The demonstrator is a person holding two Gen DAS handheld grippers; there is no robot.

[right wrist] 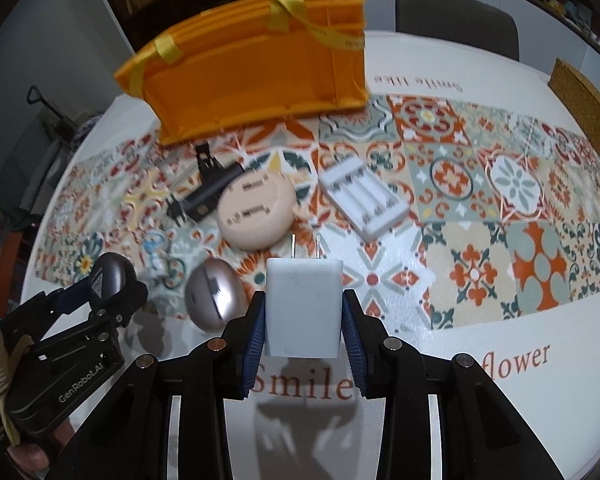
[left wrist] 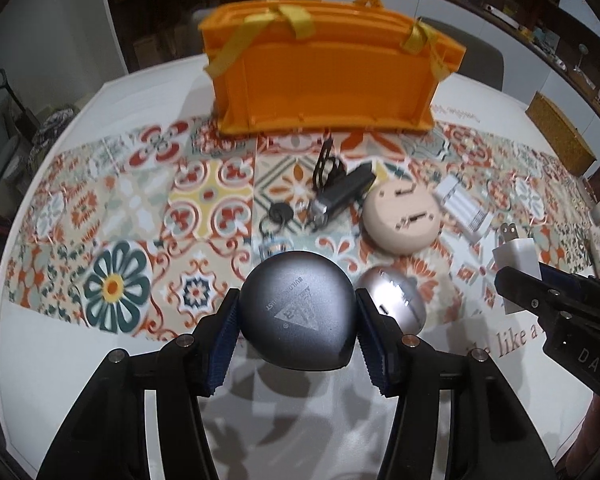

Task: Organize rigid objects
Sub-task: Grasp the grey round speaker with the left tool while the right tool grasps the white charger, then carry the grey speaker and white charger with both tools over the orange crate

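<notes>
My left gripper is shut on a dark grey rounded case with a triangle logo, held above the table; it also shows in the right wrist view. My right gripper is shut on a white plug adapter with two prongs pointing forward; the adapter shows in the left wrist view. An orange basket with yellow ribbon handles stands at the far side of the table, also in the right wrist view.
On the patterned mat lie a silver rounded case, a beige round disc, a white battery holder, a black clip device and a key ring. A cork board lies at the far right.
</notes>
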